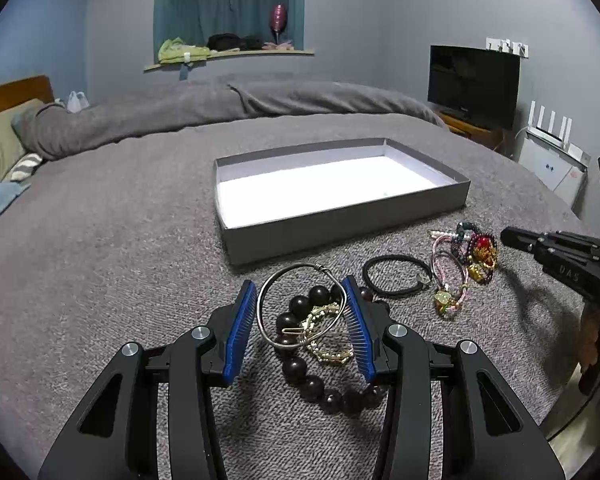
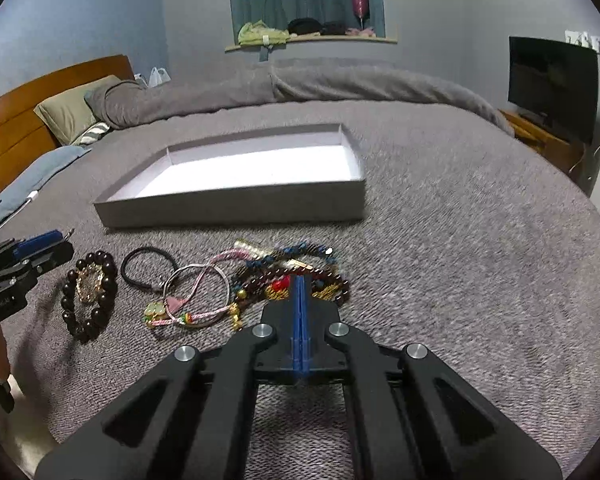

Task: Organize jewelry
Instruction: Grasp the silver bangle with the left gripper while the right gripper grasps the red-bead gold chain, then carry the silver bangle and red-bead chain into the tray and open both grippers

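Box [image 1: 340, 232]: lying empty | jewelry pile [image 2: 204, 288]: waiting on blanket | left gripper [image 1: 300, 312]: half-open, clamping silver bangle [image 1: 302, 306] | right gripper [image 2: 301, 284]: closed, pinching dark bead strand [image 2: 336, 286], apparently.

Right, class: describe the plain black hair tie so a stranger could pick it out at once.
Start at the shallow grey box on the grey bedspread. Just in front of it lies a row of jewellery; the black hair tie sits between the dark wooden bead bracelet and the pink cord bracelet. It alone is a plain, thin, beadless black loop.

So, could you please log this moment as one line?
left gripper: shut on silver bangle | right gripper: shut over bracelet pile | box: nothing visible inside
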Demonstrator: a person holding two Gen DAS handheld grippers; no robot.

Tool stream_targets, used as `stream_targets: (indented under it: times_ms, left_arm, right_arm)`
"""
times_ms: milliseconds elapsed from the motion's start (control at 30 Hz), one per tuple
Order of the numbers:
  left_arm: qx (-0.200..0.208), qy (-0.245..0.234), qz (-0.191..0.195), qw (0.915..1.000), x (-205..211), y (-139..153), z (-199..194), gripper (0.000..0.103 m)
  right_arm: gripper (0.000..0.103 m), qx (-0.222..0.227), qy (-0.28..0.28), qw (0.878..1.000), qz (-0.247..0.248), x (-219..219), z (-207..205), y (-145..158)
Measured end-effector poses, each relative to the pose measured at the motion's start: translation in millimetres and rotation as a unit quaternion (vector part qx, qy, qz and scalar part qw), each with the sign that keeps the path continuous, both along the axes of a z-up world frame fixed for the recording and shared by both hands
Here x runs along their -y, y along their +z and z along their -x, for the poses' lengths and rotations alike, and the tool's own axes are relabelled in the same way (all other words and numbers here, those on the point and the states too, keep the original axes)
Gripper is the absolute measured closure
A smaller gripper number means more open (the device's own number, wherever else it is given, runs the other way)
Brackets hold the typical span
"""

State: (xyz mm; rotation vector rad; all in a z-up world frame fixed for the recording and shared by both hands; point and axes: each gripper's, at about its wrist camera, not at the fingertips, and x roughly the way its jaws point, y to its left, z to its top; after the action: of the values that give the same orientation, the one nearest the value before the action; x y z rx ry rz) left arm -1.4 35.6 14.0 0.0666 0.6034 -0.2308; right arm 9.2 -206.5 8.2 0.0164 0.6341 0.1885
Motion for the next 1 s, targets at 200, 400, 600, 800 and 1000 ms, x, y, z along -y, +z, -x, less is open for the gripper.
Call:
stream_targets:
  times_ms: [200,400,600,800,1000]
  left_arm:
    - [0.000,-0.003,0.000,1.0000,-0.4,0.5,1.1,0.057]
    - [-0.002,-0.006,-0.001,1.0000,0.4,0.3,0.6,0.057]
    - [-0.003,-0.006,-0.004,1.0000,1.6,0.3,0.8,0.057]
    - [0.000,-0.004,-0.001,1.0000,0.5,0.5,1.2,0.057]
    - [0.001,-0.005,0.000,1.0000,0.8,0.9,1.3,0.057]
  right_arm:
    - [0.087,-0.040,0.006,0.999,0.003,-1.3,-10.5,-10.9]
    - [0.072,-0.039,0.006,0.999,0.014,-8.0,-14.9,-11.3]
    - [0.079,-0.046,0.009,0.998,0.052,-22.2,-22.1,-16.4]
    - [0.101,-0.014,0.014,0.999,0.025,-13.8,-9.6,-3.0]
    - [0.101,0.012,0.017,1.000,0.004,-6.1,-1.9,9.3]
